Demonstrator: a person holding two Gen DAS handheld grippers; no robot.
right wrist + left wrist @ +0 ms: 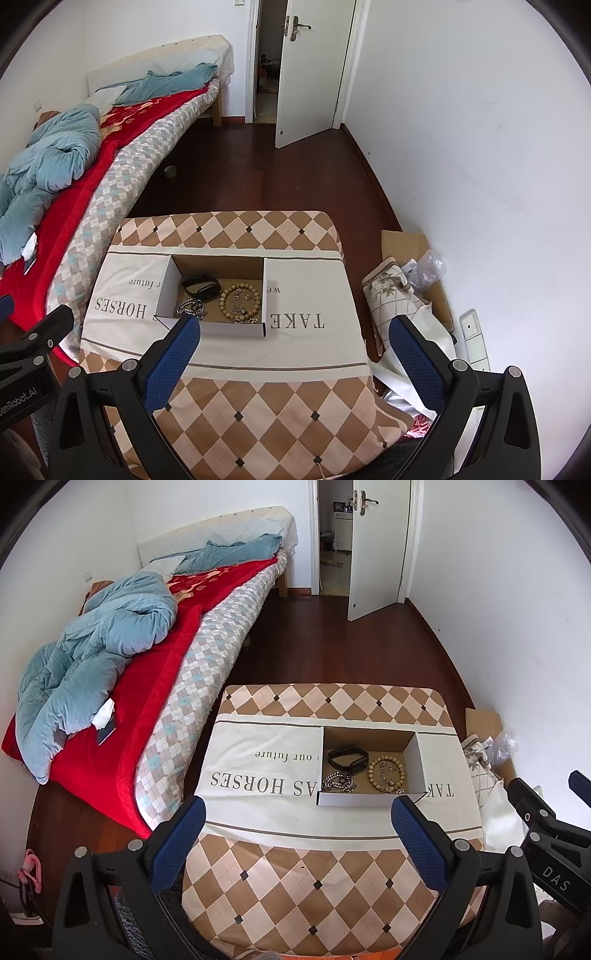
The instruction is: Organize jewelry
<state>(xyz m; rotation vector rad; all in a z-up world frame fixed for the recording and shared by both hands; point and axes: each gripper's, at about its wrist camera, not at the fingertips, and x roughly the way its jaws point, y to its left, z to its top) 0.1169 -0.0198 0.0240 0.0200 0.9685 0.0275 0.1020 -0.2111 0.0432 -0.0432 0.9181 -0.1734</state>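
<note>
Both grippers idle on my end. Left gripper [297,834] spread wide, nothing between the blue mesh-textured pads [179,845]; right gripper [295,356] likewise spread and empty. Black rigid frames, round metal fasteners at the pivots.

Work surface is a table draped in soft cloth [295,871], tan and cream diamond check with a white band of printed lettering. On that band sits an open cardboard box [415,764]: shallow, rectangular, white outside, raw brown inside.

Jewelry is all inside the box:
- black band [348,758], smooth, looped oval, flat rectangular face, toward the back
- silver chain [338,782], chunky shiny links, bunched in a heap at the front left
- beaded bracelet [386,771], round tan wood-like beads in a ring, small metallic pieces lying inside the ring, too small to identify

Band and chain lie just beside each other; bracelet sits right of both.
</note>
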